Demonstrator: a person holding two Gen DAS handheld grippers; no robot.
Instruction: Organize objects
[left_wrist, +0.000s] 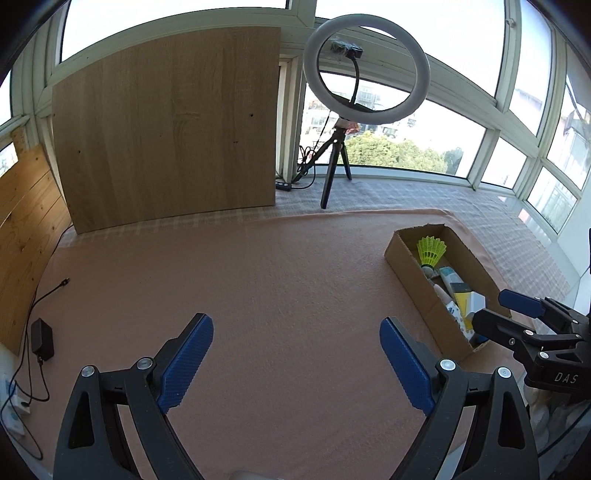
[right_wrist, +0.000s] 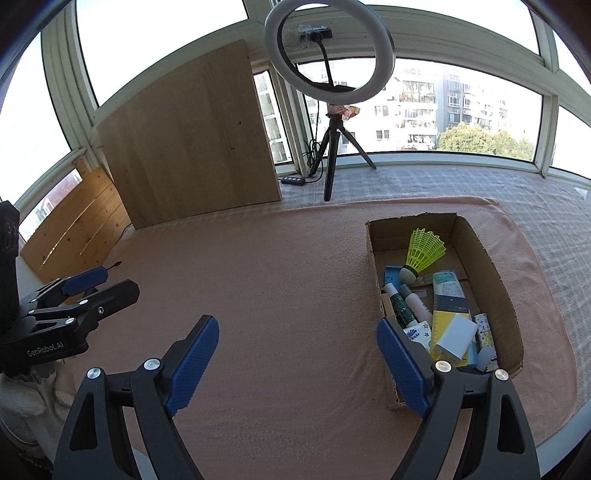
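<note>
Box (right_wrist: 495, 266) of cardboard sits on the pink cloth (right_wrist: 277, 295), at about three o'clock from the right gripper (right_wrist: 297, 363) and at two o'clock in the left wrist view. It holds a yellow shuttlecock (right_wrist: 423, 253), a tube (right_wrist: 448, 290), small bottles (right_wrist: 408, 306), a white block (right_wrist: 456, 338) and patterned packets (right_wrist: 484, 332). No loose item shows on the cloth, so the sorting looks nearly or fully done.

Both tools stand with jaws wide apart and nothing between them; the left gripper (left_wrist: 297, 363) hangs over bare cloth.

Handling, as I judge it: the box is light, with thin walls that would buckle, so pinch a long wall near a corner. The shuttlecock's skirt is springy and crushable; take it by the cork. The tube is soft, the bottles slick and round.
</note>
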